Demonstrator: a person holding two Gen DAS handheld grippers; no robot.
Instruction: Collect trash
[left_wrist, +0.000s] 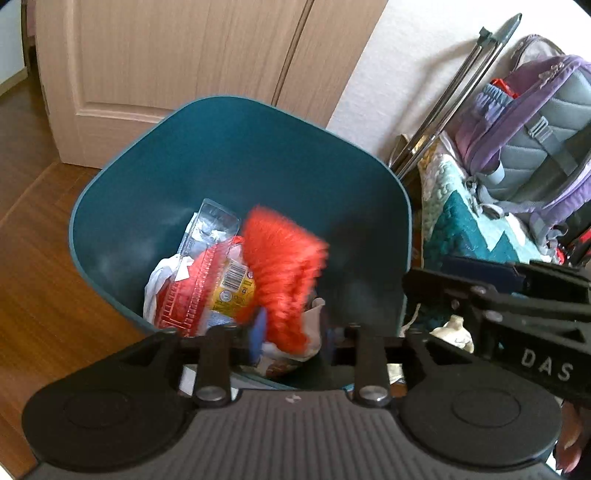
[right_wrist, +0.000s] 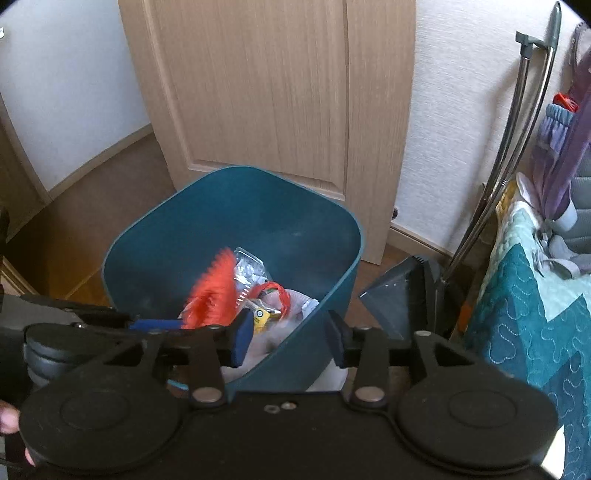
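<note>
A teal trash bin (left_wrist: 236, 147) stands on the wood floor before a door and also shows in the right wrist view (right_wrist: 317, 243). Inside lie clear plastic packaging (left_wrist: 216, 221), a white bag and a red-and-yellow wrapper (left_wrist: 229, 284). A blurred red fringed piece (left_wrist: 284, 273) is in the air inside the bin, just ahead of my left gripper (left_wrist: 291, 338), whose blue pads stand apart. It also shows in the right wrist view (right_wrist: 216, 295). My right gripper (right_wrist: 288, 338) is open and empty over the bin's near rim.
A light wooden door (right_wrist: 266, 92) stands behind the bin. A grey dustpan (right_wrist: 399, 291) with long metal handles (right_wrist: 517, 155) leans at the right wall. A quilted teal cover (right_wrist: 535, 314) and a purple backpack (left_wrist: 524, 118) are at the right.
</note>
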